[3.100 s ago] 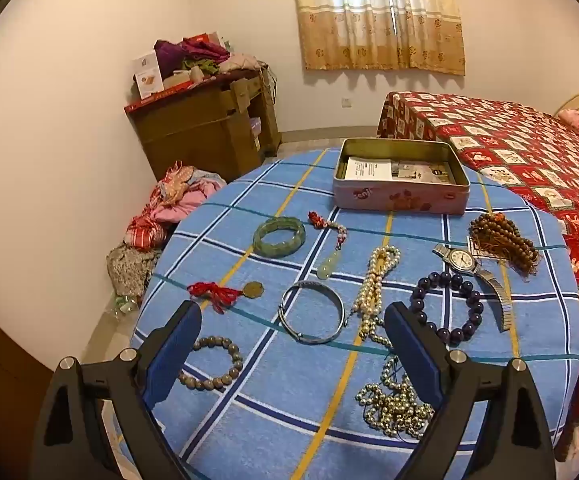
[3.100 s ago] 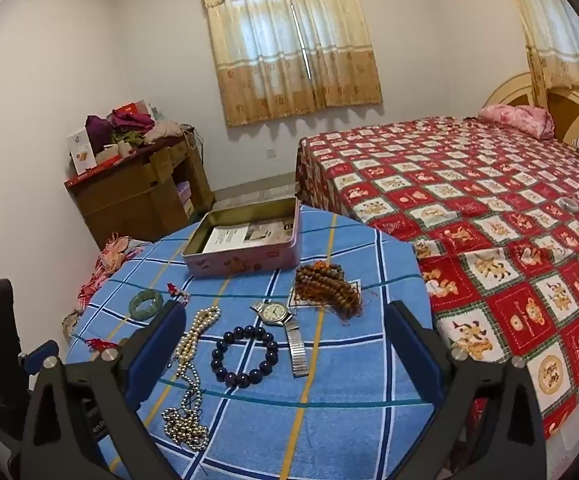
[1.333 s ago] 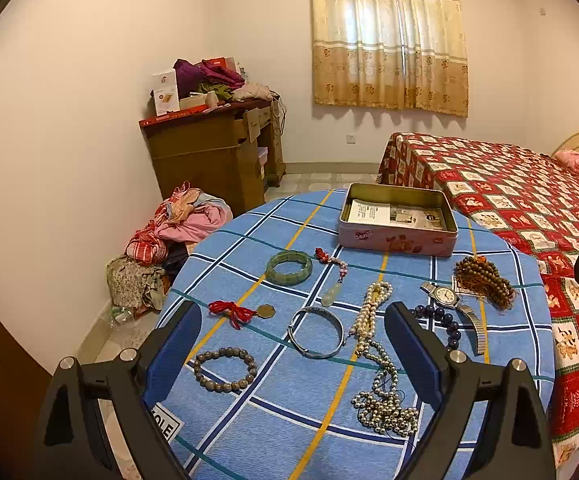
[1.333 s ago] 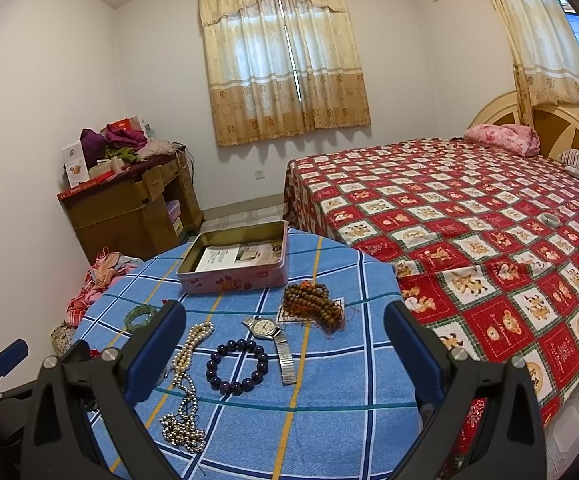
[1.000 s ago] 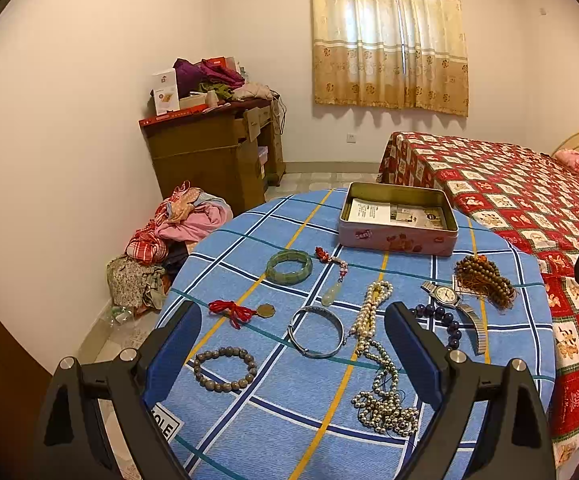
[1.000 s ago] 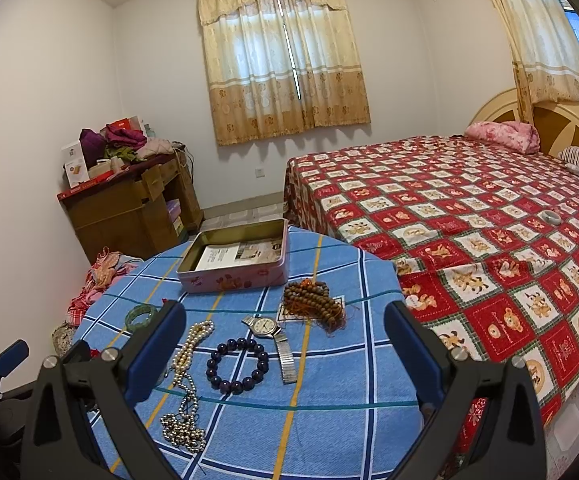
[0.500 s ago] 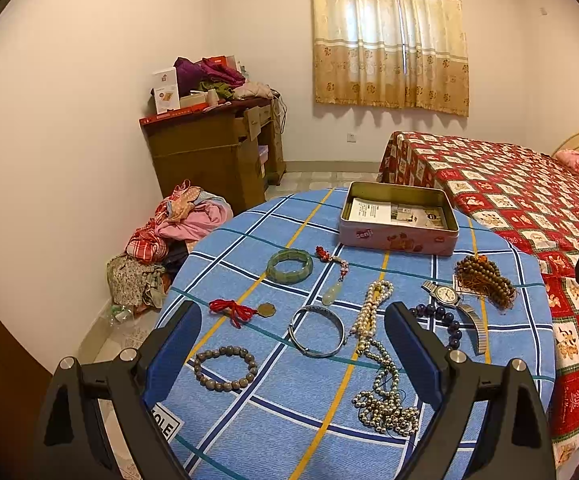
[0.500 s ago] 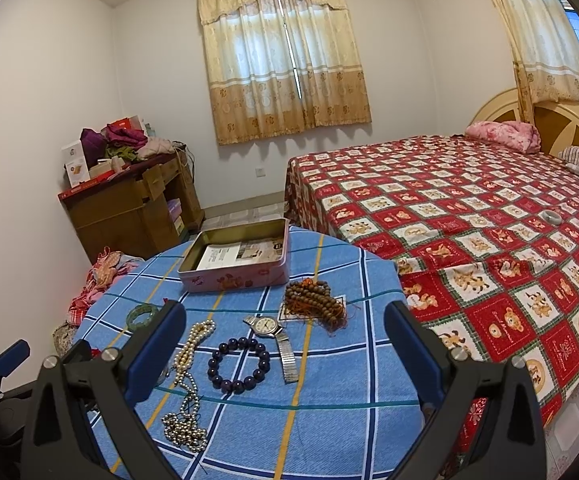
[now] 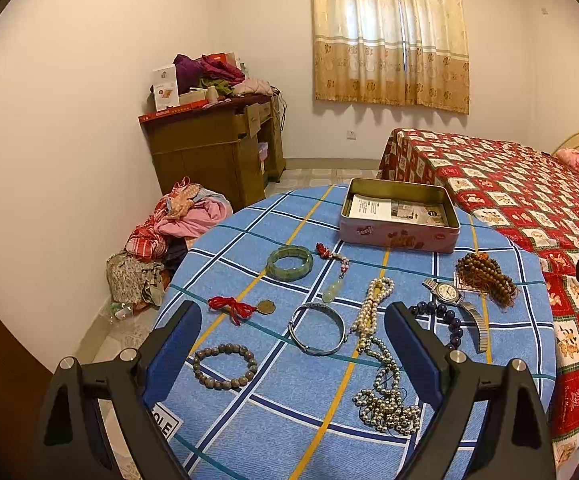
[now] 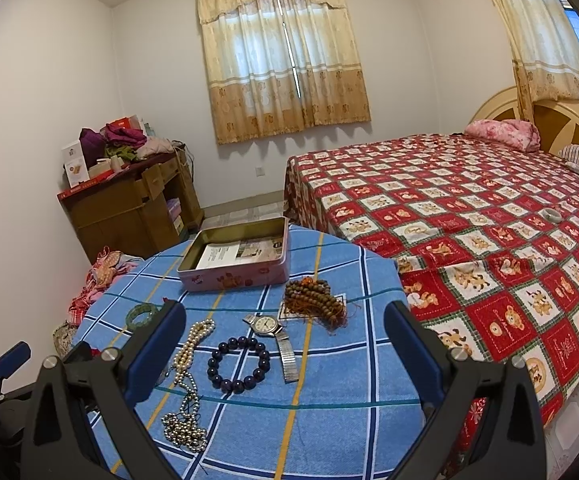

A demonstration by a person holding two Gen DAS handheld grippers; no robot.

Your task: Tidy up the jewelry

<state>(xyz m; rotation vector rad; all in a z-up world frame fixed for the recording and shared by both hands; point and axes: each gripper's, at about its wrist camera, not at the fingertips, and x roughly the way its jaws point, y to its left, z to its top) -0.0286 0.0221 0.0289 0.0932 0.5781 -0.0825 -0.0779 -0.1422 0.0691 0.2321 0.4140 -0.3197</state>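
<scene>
Tin behind jewelry, watch right — bed seemingly beyond

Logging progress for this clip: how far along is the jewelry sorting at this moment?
Nothing looks done: the pink tin holds only printed papers. Nothing is in hand; the left gripper and right gripper hover with jaws wide apart. All pieces remain on the blue cloth: jade bangle, silver bangle, grey bead bracelet, pearl necklace, watch, dark bead bracelet, brown beads.

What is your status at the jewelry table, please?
Left tongs open, empty; right tongs open, empty. Jewelry on the table, tin holds only papers. Nothing in the way.
</scene>
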